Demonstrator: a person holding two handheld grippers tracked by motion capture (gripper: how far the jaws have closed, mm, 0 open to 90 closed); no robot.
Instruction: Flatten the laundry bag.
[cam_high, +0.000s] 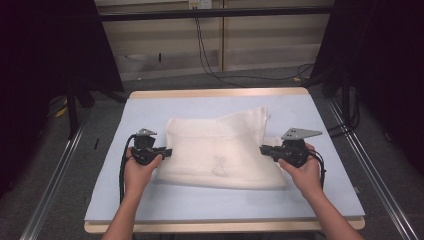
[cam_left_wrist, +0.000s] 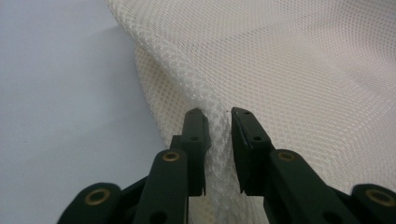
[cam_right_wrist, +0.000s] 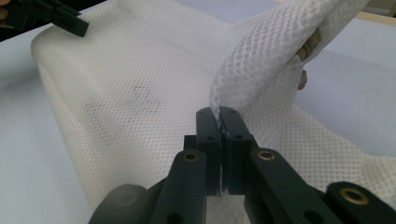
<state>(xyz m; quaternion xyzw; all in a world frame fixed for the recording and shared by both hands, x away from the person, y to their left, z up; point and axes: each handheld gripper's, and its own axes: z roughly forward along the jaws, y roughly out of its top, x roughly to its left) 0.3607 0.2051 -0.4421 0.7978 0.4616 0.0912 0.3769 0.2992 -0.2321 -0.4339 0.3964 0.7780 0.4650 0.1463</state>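
White mesh garment (cam_high: 220, 150) spread flat mid-counter (cam_high: 150, 200), faint grey print (cam_high: 218, 166) too dim to read. Left tool (cam_left_wrist: 217, 114) pinching a fold at one edge, jaws slightly apart around it. Right tool (cam_right_wrist: 218, 112) pressed tight on the opposite edge, lifting a bunched flap; small tan parts half hidden inside

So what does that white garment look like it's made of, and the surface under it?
White mesh garment: an open honeycomb knit, probably a synthetic sports mesh, matte and soft. The holes show clearly, and it bunches into a ridge where the right gripper pinches it. Pale blue table cover: smooth, matte and even, perhaps a mat or coated board. The look leaves that open.
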